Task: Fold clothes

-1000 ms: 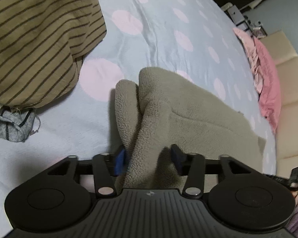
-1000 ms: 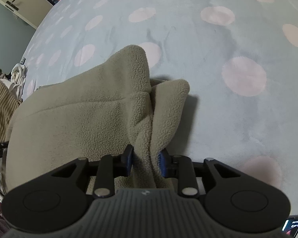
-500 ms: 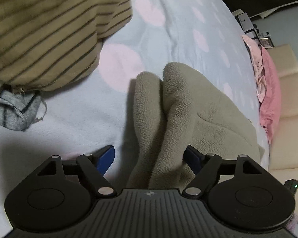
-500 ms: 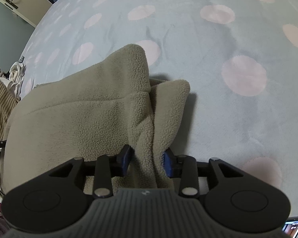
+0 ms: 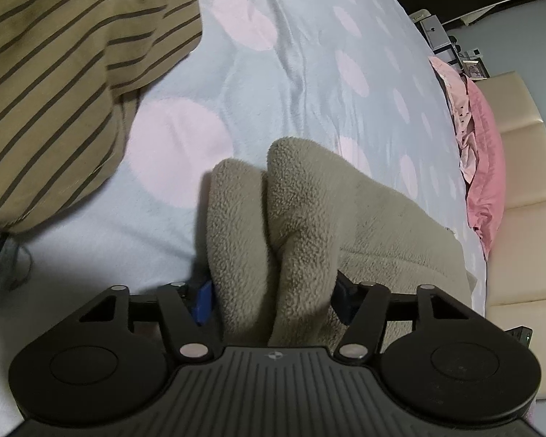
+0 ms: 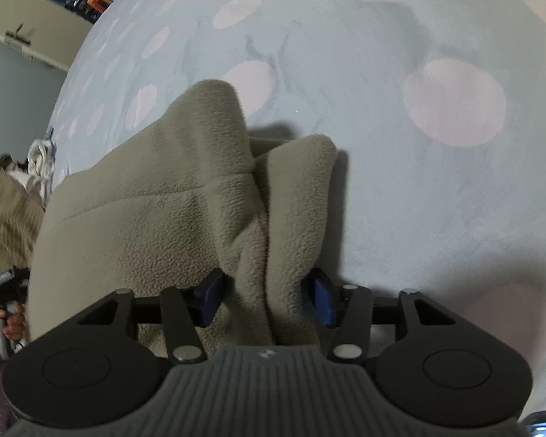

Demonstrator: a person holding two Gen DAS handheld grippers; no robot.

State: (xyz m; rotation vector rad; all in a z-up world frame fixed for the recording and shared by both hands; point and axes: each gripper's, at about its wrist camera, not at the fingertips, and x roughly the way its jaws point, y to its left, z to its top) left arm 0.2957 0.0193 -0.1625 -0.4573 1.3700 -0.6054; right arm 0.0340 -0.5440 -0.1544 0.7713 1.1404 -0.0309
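Left wrist view looks down on a bunched corner of the grey-beige fleece garment [image 5: 302, 218], which lies on the pale blue bedspread with pink dots [image 5: 309, 73]. That corner sits between the blue pads of the left gripper [image 5: 273, 295], whose jaws are closing on the thick fold, both pads against the fleece. Beyond the fleece, up and to the left, a tan cloth with dark stripes [image 5: 65, 73] is heaped; far right of it lies a pink bundle [image 5: 484, 167]. From the right wrist, the right gripper [image 6: 265, 298] straddles another bunched corner [image 6: 273, 218], its jaws opening, pads just clear of the cloth.
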